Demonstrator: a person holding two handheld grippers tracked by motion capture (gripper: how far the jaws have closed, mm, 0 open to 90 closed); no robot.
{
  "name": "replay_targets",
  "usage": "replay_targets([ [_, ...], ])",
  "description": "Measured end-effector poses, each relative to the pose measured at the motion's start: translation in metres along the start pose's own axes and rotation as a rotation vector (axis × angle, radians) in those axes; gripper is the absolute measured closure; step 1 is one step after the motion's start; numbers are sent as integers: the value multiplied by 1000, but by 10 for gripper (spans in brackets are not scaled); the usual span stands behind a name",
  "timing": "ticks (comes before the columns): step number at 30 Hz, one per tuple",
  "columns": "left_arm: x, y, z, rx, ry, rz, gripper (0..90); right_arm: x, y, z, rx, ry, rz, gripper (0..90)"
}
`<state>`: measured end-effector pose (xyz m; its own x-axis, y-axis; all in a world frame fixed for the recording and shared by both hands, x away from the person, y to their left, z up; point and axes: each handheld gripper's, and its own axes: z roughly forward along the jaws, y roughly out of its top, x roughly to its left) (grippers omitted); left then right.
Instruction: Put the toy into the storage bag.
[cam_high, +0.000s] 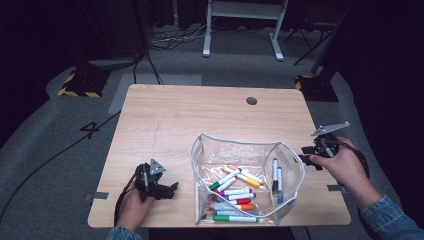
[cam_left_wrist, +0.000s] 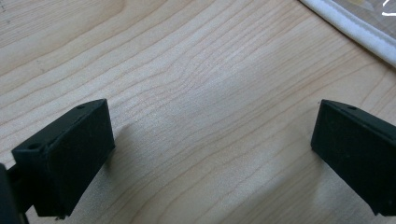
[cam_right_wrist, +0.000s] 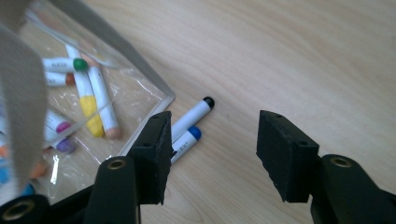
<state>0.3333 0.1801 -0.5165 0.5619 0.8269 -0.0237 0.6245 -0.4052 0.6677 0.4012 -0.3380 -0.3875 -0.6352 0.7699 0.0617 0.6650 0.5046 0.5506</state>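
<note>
The clear pouch (cam_high: 247, 182) of markers lies on the surface (cam_high: 200, 115). Left of it rests the left tool (cam_high: 167, 190), spread and empty; right of it, the right tool (cam_high: 305, 157), spread and empty.

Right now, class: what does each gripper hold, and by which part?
Nothing is held. The left gripper stands open over bare table; the right gripper stands open beside the pouch.

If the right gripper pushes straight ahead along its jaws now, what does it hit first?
Probably bare wooden tabletop; the right gripper aims just right of the black-capped white marker beside the clear plastic pouch. Depth unclear.
</note>
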Motion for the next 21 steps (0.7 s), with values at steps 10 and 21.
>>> replay_targets([
  [10,0,0,0,0,0,0,0,7,-32,48,84,70,20,455],
  [21,0,0,0,0,1,2,0,21,-45,73,127,122,8,434],
])
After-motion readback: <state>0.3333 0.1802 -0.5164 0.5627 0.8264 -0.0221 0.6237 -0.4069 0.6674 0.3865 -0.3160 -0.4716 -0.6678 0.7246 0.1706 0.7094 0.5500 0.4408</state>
